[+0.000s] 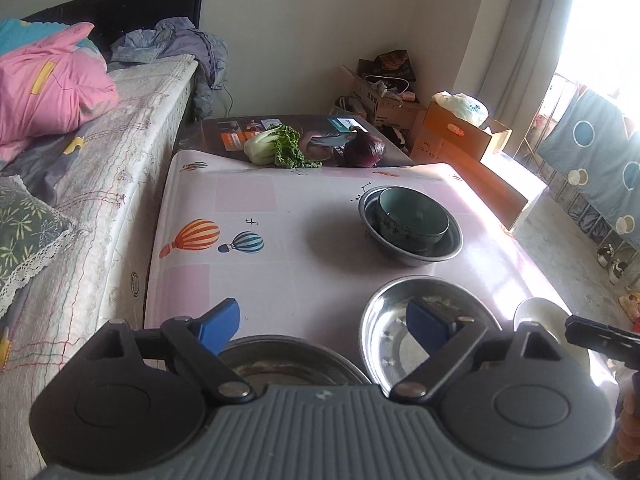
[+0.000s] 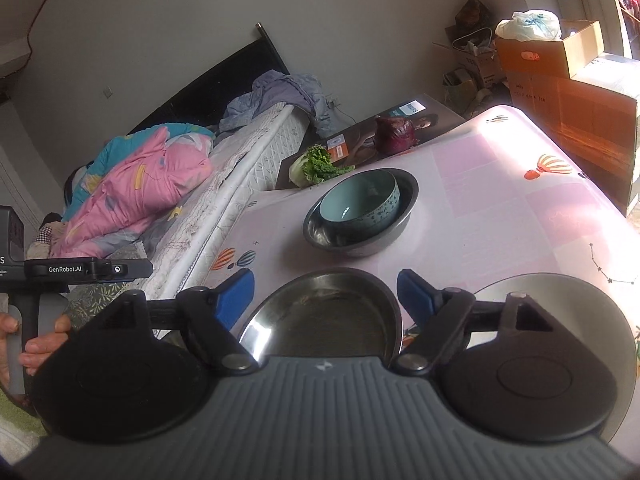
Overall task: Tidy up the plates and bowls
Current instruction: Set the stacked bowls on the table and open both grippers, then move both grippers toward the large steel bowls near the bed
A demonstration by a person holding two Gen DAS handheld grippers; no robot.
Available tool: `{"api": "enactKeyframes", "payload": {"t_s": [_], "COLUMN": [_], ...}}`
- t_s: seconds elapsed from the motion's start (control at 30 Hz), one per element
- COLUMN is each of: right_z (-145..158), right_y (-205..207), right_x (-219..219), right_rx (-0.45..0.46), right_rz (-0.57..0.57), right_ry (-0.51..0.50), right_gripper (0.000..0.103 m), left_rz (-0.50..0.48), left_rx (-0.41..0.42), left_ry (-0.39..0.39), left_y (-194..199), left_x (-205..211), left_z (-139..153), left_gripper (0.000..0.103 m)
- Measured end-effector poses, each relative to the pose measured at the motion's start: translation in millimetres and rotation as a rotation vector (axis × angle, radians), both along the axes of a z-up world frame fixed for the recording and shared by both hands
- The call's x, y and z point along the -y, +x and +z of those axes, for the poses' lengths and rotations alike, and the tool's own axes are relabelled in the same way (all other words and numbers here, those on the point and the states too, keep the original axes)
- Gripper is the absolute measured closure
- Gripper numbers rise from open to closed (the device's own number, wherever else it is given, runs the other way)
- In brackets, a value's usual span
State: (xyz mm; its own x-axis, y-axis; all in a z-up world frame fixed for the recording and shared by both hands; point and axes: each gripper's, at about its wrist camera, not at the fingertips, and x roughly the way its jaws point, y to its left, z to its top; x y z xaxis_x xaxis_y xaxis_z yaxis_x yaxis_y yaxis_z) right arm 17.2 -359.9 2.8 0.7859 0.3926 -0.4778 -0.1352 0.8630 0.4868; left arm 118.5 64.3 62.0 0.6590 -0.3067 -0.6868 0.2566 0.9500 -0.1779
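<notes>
On the table with the balloon-print cloth (image 1: 280, 272), a teal bowl (image 1: 416, 212) sits inside a steel bowl (image 1: 448, 248); the right wrist view shows the same teal bowl (image 2: 360, 200) in the steel bowl (image 2: 360, 240). My left gripper (image 1: 324, 326) is open above the near edge of the table. A dark steel bowl (image 1: 288, 356) lies below it, a shiny steel bowl (image 1: 384, 320) is behind its right finger, and a white dish (image 1: 538, 312) is further right. My right gripper (image 2: 326, 294) is open over a steel bowl (image 2: 328, 320), not touching it. A pale plate (image 2: 560, 284) lies to its right.
A leafy green cabbage (image 1: 272, 148) and a red cabbage (image 1: 364, 148) lie on a flat printed box at the table's far end. A bed (image 1: 100, 160) runs along the table's left side. Cardboard boxes (image 1: 460, 132) stand beyond on the right. A hand (image 2: 44, 340) holds the left gripper's handle.
</notes>
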Motion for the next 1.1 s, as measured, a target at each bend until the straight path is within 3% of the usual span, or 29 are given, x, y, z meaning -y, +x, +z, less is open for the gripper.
{"api": "enactKeyframes", "payload": {"t_s": [0.1,0.27,0.43,0.67,0.8,1.1], "right_z": [-14.4,-30.5,-40.6,-55.9,-65.9,-91.2], "right_y": [-32.1,-57.6,-59.2,-31.5,-13.5,14.6], "right_x": [-21.9,-55.2,-92.9,-142.8,-158.5,-183.8], "right_rx": [-0.004,-0.033,-0.063,-0.125,-0.158,-0.228], "right_rz": [0.044,0.106,0.184,0.242,0.242,0.201], "right_ry": [0.002,0.035,0.059,0.042,0.043,0.002], "right_gripper": [0.023,0.023,0.023,0.024,0.031,0.059], "left_rz": [0.031,0.074,0.121,0.169,0.19,0.216], "left_rx": [0.025,0.074,0.132,0.085,0.075,0.013], "left_ry": [-0.018,0.065,0.16,0.207,0.246,0.248], "left_y": [-32.8,-72.7,-93.7,-86.2,-78.0,-54.9], "left_x": [-15.7,-24.3,-29.1,-41.7,-46.3,-54.8], "left_z": [-10.6,-26.4,-40.5,-70.5,-83.4,-109.1], "left_gripper": [0.01,0.01,0.008,0.009,0.011,0.039]}}
